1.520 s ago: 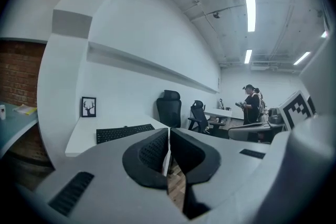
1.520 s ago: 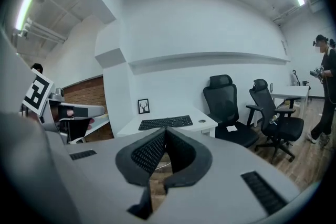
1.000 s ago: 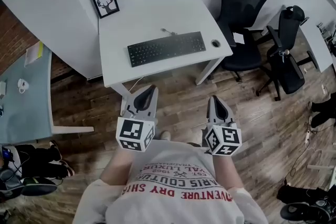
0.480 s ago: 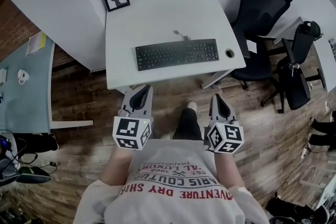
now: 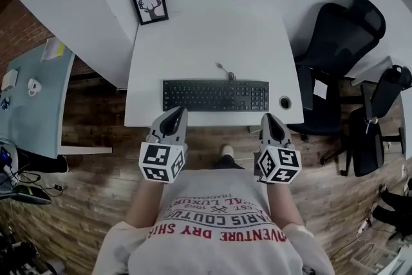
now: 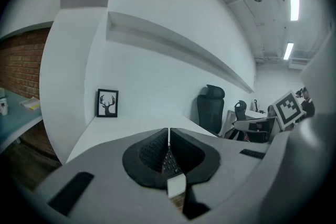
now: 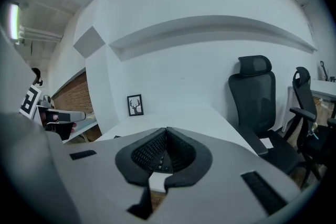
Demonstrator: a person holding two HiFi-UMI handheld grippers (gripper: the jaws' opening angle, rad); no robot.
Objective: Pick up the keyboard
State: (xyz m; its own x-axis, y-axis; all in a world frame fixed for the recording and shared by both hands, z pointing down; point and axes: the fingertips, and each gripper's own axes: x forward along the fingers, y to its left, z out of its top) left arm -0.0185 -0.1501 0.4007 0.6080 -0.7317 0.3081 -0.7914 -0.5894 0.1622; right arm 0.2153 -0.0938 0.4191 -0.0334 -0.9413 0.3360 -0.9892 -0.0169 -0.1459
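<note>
Keyboard (image 5: 215, 95) by desk (image 5: 206, 29) front edge, chair (image 5: 341, 35) beside

White desk (image 5: 206, 35) w/ framed deer pic (image 5: 150, 6), blk office chairs (image 5: 344, 29), wood floor (image 5: 96, 183)

1. The person's shirt (image 5: 219, 228) carries print that reads upside down in the head view: red letters "…VENTURE DRY SHI…", cut off at both ends.
2. The same shirt also shows "…RIS COUTUR…" and "EST. 1962".
3. The key legends on the keyboard (image 5: 215, 95) are too small to read.

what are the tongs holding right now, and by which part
Nothing: the left tongs and right tongs are both shut and empty, short of the keyboard.
</note>
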